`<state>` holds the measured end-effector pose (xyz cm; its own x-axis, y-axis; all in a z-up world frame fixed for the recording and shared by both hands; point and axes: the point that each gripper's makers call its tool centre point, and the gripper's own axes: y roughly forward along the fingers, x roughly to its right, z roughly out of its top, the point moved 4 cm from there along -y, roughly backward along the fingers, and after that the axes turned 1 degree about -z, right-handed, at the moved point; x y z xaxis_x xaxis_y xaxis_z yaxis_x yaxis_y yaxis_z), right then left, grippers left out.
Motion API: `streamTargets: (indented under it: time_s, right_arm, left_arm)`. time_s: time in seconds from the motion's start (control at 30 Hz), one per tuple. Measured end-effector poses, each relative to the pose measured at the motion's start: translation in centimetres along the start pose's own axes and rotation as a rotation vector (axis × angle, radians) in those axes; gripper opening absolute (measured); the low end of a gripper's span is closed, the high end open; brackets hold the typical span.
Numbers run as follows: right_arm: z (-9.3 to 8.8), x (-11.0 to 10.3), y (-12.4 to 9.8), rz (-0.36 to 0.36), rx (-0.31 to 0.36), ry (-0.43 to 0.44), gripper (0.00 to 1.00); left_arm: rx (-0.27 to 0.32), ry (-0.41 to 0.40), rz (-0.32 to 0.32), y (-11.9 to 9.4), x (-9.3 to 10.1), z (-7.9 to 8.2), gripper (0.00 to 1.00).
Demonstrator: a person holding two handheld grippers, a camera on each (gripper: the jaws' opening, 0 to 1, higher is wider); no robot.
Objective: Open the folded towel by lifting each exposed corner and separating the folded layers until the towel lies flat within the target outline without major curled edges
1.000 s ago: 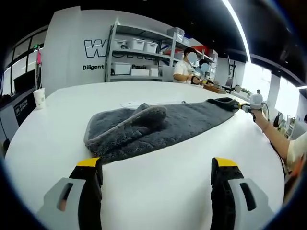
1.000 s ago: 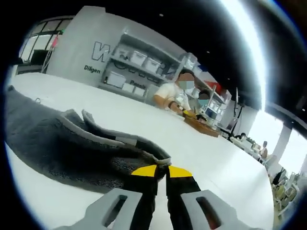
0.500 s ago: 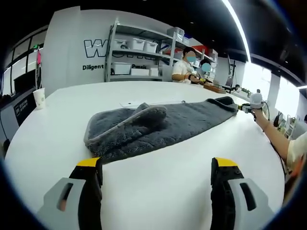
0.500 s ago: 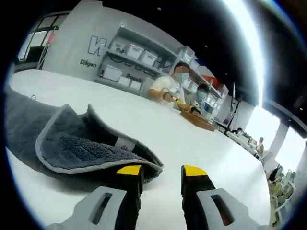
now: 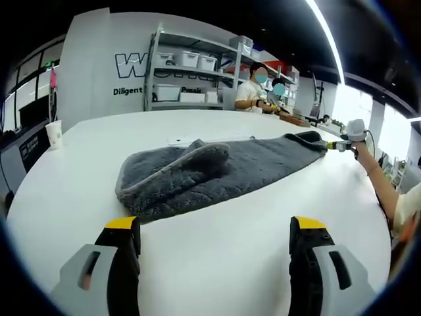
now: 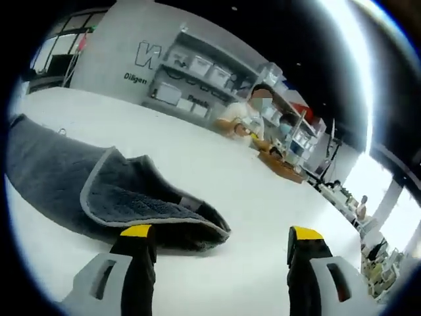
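One towel (image 6: pixel 99 191) corner curls over, hiding its underside; my right hand-held gripper (image 6: pixel 220 237) has let go, jaws now wide, empty.

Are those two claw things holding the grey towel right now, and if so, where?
Nothing is held. The left gripper and right gripper are both open, short of the towel.

Left tool (image 5: pixel 214 243) with 2 grey jaws, black pads, yellow tips, right tool (image 6: pixel 220 253) alike
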<state>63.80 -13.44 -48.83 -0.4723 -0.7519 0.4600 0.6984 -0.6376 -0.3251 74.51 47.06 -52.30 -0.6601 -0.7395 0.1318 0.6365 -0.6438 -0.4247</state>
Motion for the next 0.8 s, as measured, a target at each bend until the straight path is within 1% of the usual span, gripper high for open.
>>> streamTargets:
  time_s: [0.07, 0.13, 0.17, 0.2, 0.23, 0.3, 0.33, 0.4, 0.47, 0.5, 0.53, 0.57, 0.67, 0.8]
  right_arm:
    - [0.2, -0.4, -0.2, 0.02, -0.009, -0.021, 0.89]
    - [0.3, -1.3, -0.4, 0.083, -0.015, -0.037, 0.95]
    - [0.4, -1.9, -0.4, 0.126, -0.017, -0.04, 0.98]
    - [0.7, -2.5, -0.5, 0.166, -0.001, -0.04, 0.99]
    - [0.9, -3.1, -0.7, 0.207, 0.01, -0.038, 0.99]
    - [1.1, -4.0, -0.9, 0.258, 0.012, -0.028, 0.99]
    - [1.2, -4.3, -1.0, 0.275, 0.014, -0.043, 0.99]
    - [1.0, -5.1, -1.2, 0.313, -0.009, -0.085, 0.99]
    - [0.9, -5.6, -1.4, 0.336, -0.02, -0.117, 0.99]
    - [0.8, -6.1, -1.6, 0.363, -0.023, -0.143, 0.99]
    - [0.9, -6.4, -1.7, 0.374, -0.021, -0.148, 0.99]
    - [0.9, -7.3, -2.1, 0.427, -0.016, -0.164, 0.99]
    - [1.1, -8.7, -2.7, 0.495, 0.0, -0.185, 0.99]
    - [1.7, -9.9, -3.2, 0.515, 0.024, -0.236, 0.99]
  left_arm:
    - [-0.003, 0.0, 0.001, 0.0, 0.0, -0.1, 0.93]
    - [-0.003, 0.001, 0.003, 0.0, -0.1, -0.1, 0.93]
    - [-0.004, 0.0, 0.003, 0.0, -0.1, -0.1, 0.93]
    - [-0.005, 0.001, 0.004, 0.0, -0.1, -0.1, 0.93]
    - [-0.007, 0.001, 0.005, 0.0, -0.1, -0.1, 0.93]
    - [-0.01, 0.002, 0.007, 0.0, -0.2, -0.2, 0.93]
    - [-0.012, 0.003, 0.007, 0.0, -0.2, -0.2, 0.93]
    - [-0.012, 0.006, 0.007, 0.0, -0.2, -0.2, 0.93]
    - [-0.011, 0.006, 0.006, -0.1, -0.1, -0.1, 0.93]
    - [-0.01, 0.006, 0.006, -0.1, -0.2, -0.1, 0.93]
    - [-0.01, 0.006, 0.006, -0.1, -0.2, -0.1, 0.93]
    - [-0.011, 0.006, 0.008, -0.1, -0.2, -0.1, 0.93]
    - [-0.012, 0.006, 0.009, -0.1, -0.3, -0.1, 0.93]
    - [-0.01, 0.006, 0.007, -0.2, -0.3, 0.0, 0.93]
